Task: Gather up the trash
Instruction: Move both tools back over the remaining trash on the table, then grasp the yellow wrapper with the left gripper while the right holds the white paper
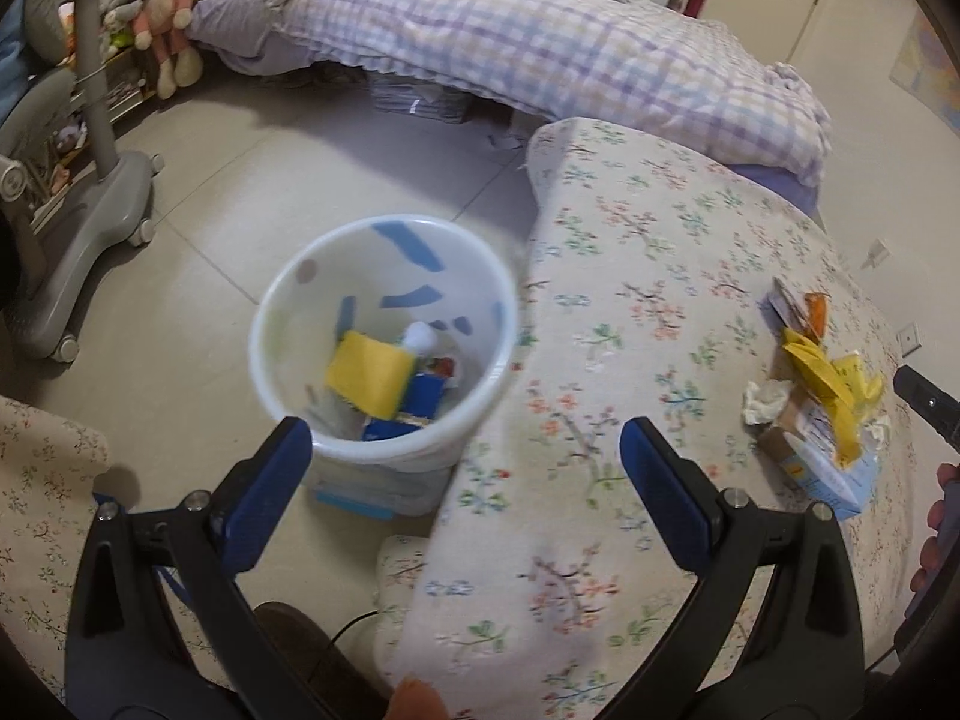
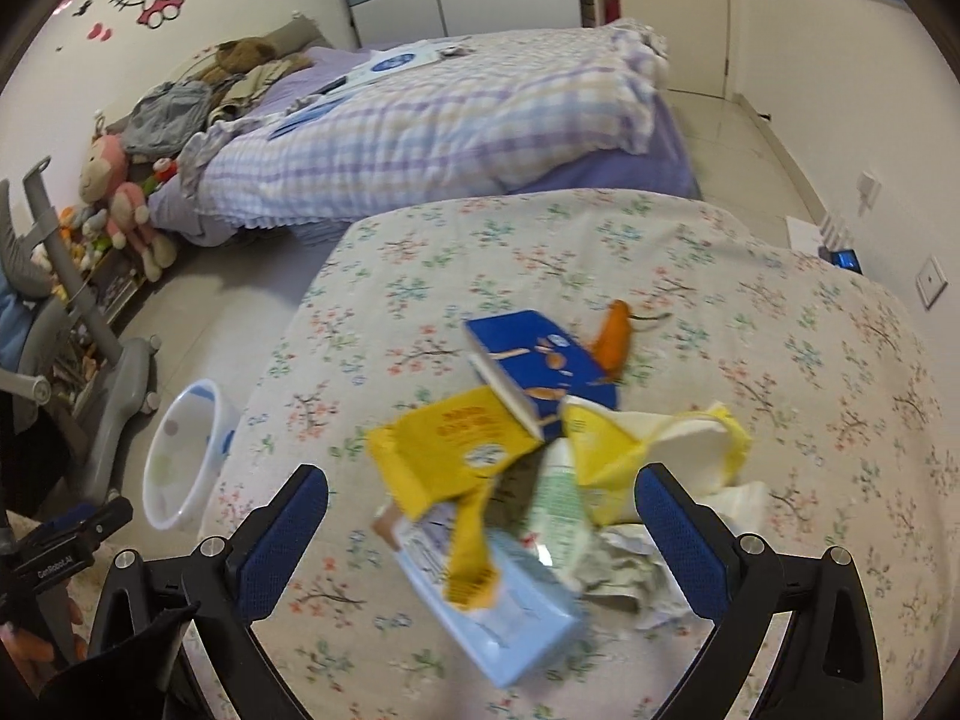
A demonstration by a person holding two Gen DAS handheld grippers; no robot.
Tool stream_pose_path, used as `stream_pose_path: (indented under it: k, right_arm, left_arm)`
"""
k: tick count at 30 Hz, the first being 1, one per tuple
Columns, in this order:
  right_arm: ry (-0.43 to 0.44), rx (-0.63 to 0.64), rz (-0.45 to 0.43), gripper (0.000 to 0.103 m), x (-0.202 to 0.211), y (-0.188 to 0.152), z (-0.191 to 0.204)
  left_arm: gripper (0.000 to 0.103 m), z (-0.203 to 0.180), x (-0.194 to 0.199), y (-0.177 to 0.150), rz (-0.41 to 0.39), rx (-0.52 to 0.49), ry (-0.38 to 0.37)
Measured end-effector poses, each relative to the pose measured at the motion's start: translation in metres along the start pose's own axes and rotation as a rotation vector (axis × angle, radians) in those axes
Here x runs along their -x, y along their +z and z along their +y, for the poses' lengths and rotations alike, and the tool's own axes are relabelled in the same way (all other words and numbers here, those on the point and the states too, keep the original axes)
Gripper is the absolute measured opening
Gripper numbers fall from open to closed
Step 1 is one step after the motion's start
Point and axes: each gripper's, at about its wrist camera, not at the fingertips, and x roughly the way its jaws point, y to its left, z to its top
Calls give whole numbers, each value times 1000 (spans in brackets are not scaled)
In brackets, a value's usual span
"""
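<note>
A white trash bin stands on the floor beside a floral cushion; it holds a yellow packet and blue wrappers. My left gripper is open and empty just above the bin's near rim. A trash pile lies on the cushion: a blue carton, yellow wrappers, a light-blue box, crumpled paper and an orange piece. My right gripper is open, its fingers either side of the pile. The pile also shows in the left wrist view. The bin also shows in the right wrist view.
A bed with a checked quilt fills the back. A grey chair base on casters stands left of the bin. Plush toys sit at the far left. A wall with sockets is on the right.
</note>
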Motion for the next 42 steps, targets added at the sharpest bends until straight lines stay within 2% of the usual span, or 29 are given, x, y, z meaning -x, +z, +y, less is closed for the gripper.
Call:
stream_pose_path:
  k: [6, 14, 26, 42]
  right_arm:
    - [-23, -66, 36, 103, 4, -4, -40]
    - [-72, -116, 98, 103, -5, -15, -80]
    - [-61, -159, 177, 102, -26, -24, -100]
    - [-78, -163, 228, 79, -47, -25, -101]
  left_arm:
    - [102, -39, -3, 0, 11, -64, -40]
    - [102, -70, -8, 0, 21, -84, -82]
    - [102, -105, -15, -2, 55, -128, -142]
    - [102, -150, -17, -6, 29, -293, -92]
